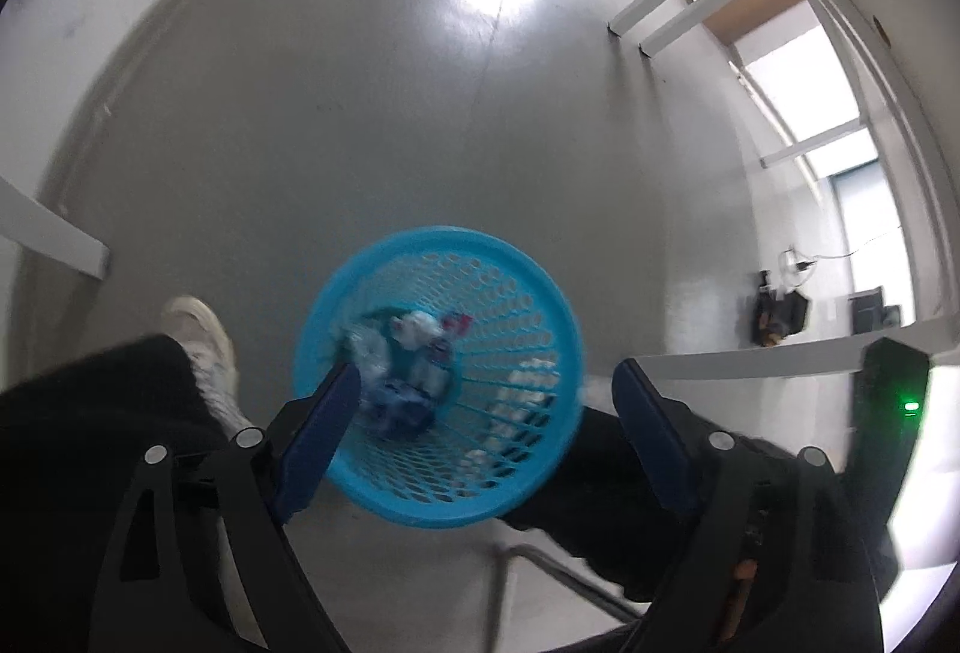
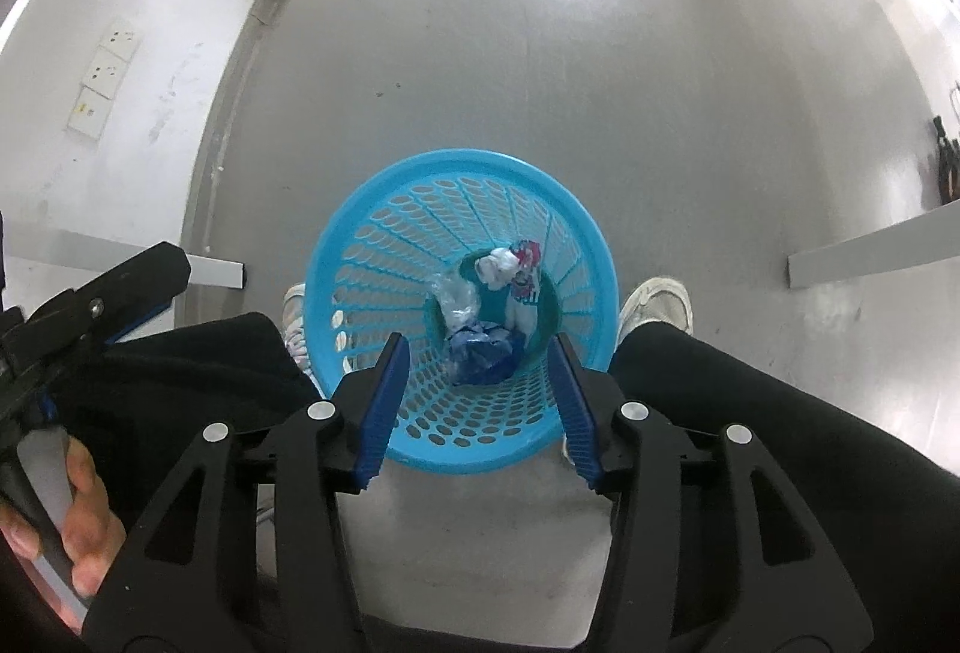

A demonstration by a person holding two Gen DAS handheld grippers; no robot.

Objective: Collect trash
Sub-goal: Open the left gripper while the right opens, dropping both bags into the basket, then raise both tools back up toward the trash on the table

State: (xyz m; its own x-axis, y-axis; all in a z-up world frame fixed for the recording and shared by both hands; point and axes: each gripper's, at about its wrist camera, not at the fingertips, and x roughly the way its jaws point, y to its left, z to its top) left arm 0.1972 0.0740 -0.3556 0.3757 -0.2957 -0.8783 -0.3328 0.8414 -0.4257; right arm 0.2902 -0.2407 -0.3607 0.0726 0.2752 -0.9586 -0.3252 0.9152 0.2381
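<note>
Two pairs of tongs hang above one blue basket (image 2: 462, 209), each pointing steeply down into its mouth; the right gripper (image 2: 474, 353) shows its blue pads (image 2: 384, 401) spread apart with nothing between them but the view into the basket; the left gripper (image 1: 480, 401) shows its pads (image 1: 318, 437) spread wider still, likewise empty, one pad overlapping the basket's near rim in the picture and the other standing off to the side over a dark trouser leg (image 1: 588, 479). Open, empty jaws held directly over the opening suggest that both loads are let go here, so that whatever falls lands inside and not on the floor (image 2: 540, 71).

Trash lies on the basket's bottom, well below the tongs and touching neither: a blue crumpled wrapper (image 2: 483, 353) nearest the right gripper's pads, a clear crinkled plastic piece (image 2: 456, 302) just beside it, and a white wad with a red-and-blue printed scrap (image 2: 516, 269) toward the far wall; in the left wrist view the same heap is blurred.

Outward, the basket stands on the grey floor between the person's two white shoes (image 2: 657, 302), apparently steadied there for an easy drop; a hand (image 2: 78, 527) grips the other tool's handle at the lower left; white table legs (image 2: 870, 251) border the floor; no further litter shows on it.
</note>
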